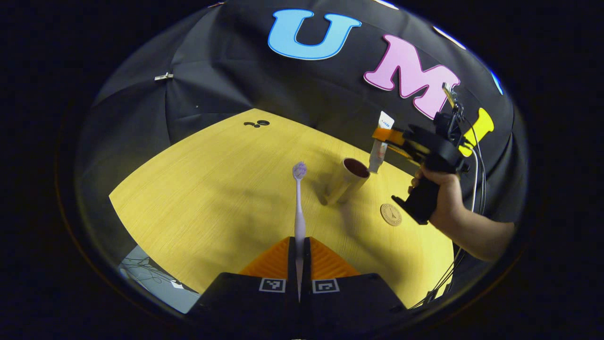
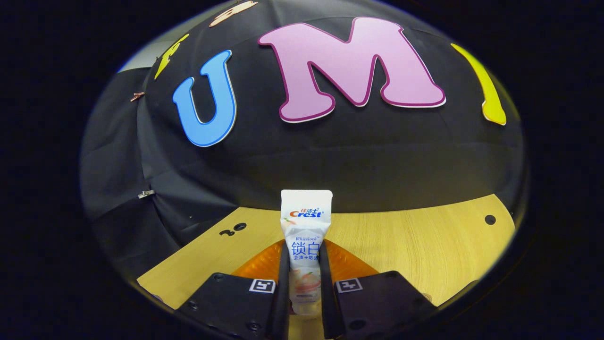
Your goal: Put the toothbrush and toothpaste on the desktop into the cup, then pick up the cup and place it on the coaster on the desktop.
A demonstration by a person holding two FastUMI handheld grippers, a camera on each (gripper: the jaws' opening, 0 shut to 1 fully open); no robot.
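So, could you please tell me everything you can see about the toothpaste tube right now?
The toothpaste tube is a small white squeeze tube, plastic by its look, with a flat crimped end on top and printed lettering down its front. It stands upright, pinched at its lower body between both fingers of the right claw. From the left gripper view it hangs clear of the desktop, cap end down, just beyond the rim of the cup, not yet inside.

Left gripper point(image 1: 299, 255): both fingers clamp toothbrush point(image 1: 299, 208) handle, bristle head pointing away. Cup point(image 1: 348, 181): upright on wooden desktop point(image 1: 198, 198), beyond the head. Coaster point(image 1: 390, 214): flat, near cup. Right gripper point(image 1: 384, 139): in a hand point(image 1: 436, 189), holding toothpaste point(image 1: 381, 141) just above cup's rim.
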